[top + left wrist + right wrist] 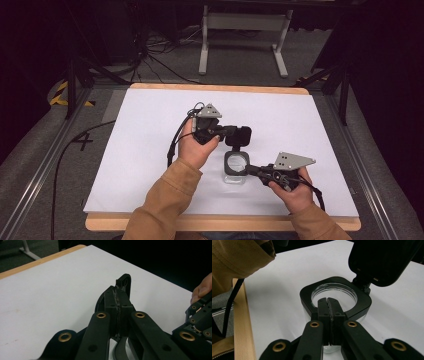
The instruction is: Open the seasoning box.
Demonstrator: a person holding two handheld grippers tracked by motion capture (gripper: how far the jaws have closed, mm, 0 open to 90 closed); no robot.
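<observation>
The right gripper [250, 169] has its jaws pressed together on the near rim of a clear glass jar with a square, round-cornered black plastic collar [337, 296] — it stands mid-table on the matte white table top [150, 150]. Just beyond, the jar's glossy black hinged lid [243, 136] stands open — the left gripper [119, 298], jaws closed, pinches its edge.

The jar [235, 169] stands on the tabletop [150, 150], near its middle. Its hinged lid [240, 136] stands open just behind the jar. The left hand-held gripper [239, 135] lies behind the jar at the lid, the right hand-held gripper [246, 169] to the jar's right, at its rim.
</observation>
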